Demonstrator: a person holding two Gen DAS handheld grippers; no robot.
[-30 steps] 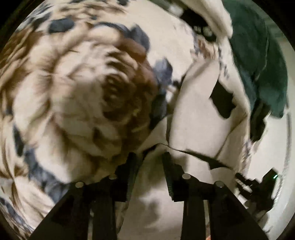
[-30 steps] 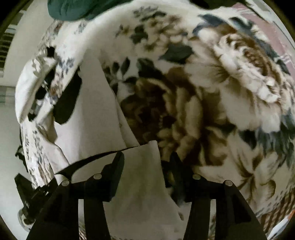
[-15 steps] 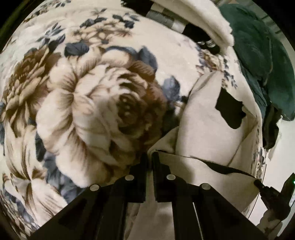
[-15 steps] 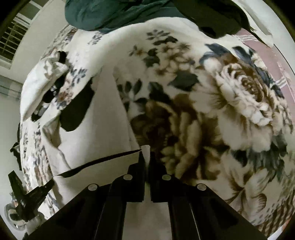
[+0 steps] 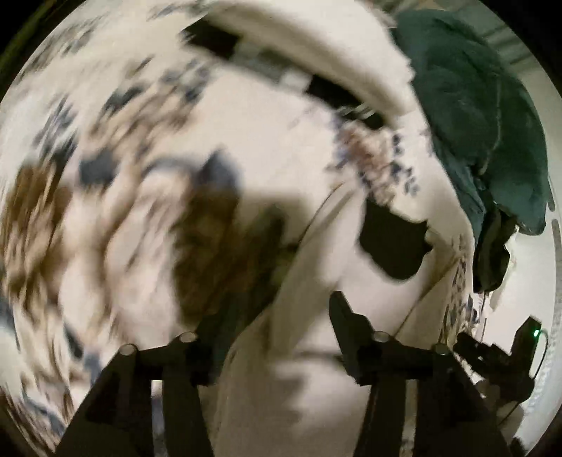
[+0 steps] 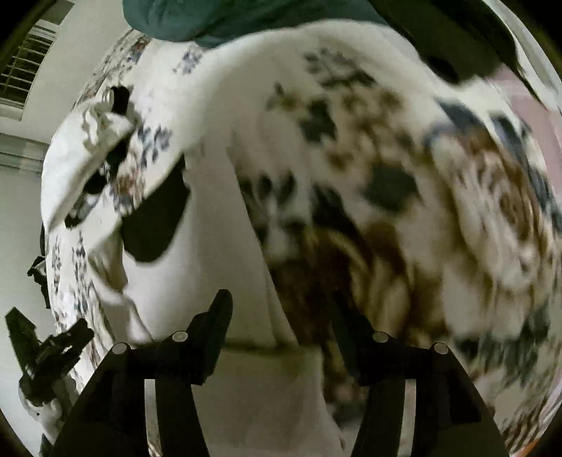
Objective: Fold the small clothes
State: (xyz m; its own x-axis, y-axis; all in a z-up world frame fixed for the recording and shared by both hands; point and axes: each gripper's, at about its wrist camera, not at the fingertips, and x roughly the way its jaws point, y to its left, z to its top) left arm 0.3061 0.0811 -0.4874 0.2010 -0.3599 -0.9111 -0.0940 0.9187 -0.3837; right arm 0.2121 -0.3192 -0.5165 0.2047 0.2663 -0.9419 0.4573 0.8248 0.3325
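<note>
A small cream garment (image 5: 316,281) with a black patch (image 5: 393,242) lies on a floral blanket (image 5: 105,211). My left gripper (image 5: 277,327) hovers over the garment's near edge. Its jaws are opening, and the cloth lies below them with no pad pressing on it. In the right wrist view the same garment (image 6: 196,253) and its black patch (image 6: 154,225) sit left of centre. My right gripper (image 6: 284,320) stands over the cloth's right edge with its jaws opening and nothing pinched. Both views are blurred by motion.
A dark green cloth (image 5: 474,105) is heaped at the blanket's far side, also in the right wrist view (image 6: 210,21). The right gripper (image 5: 502,351) shows at the left view's lower right, and the left gripper (image 6: 45,351) at the right view's lower left. A window blind (image 6: 24,66) is at upper left.
Both grippers closed on the garment's near edge half a second ago. Now both have let go, stand open, and have lifted away from the cloth.
</note>
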